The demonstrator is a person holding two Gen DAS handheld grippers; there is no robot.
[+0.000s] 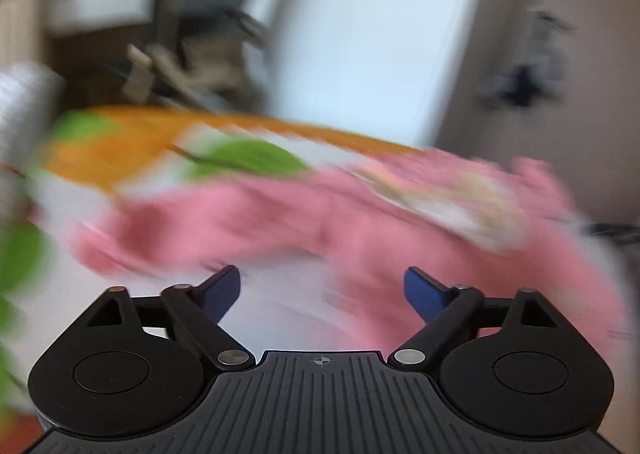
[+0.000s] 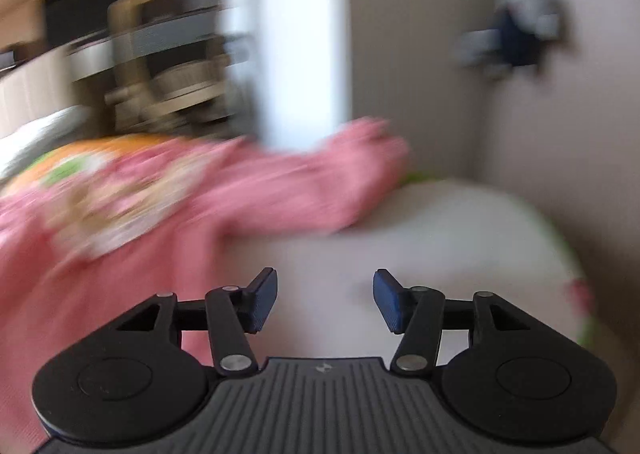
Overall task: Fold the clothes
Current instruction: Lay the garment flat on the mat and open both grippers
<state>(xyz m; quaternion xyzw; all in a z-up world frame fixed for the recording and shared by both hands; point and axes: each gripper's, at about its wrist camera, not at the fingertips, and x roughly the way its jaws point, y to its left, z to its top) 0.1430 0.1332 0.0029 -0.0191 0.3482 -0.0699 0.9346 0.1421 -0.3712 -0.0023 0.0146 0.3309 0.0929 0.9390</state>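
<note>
Left claw [image 1: 322, 290] wide open, nothing in it; right claw [image 2: 325, 300] open too, a bit narrower, also empty. Both hover low, level, pointing fwd over the bedspread [image 2: 460, 238]. Pink sweatshirt [image 1: 312, 221] lies spread on it, printed front up, one sleeve [image 2: 320, 181] stretched out ahead of right claw. Looks soft, light, floppy, will sag if pinched mid-panel; better grab at sleeve cuff or hem. Frames blurred, fold state unclear

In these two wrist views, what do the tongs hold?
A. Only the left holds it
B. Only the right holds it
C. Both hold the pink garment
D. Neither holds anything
D: left tongs and right tongs both stand open with nothing between them; the pink garment lies ahead on the cover.
</note>
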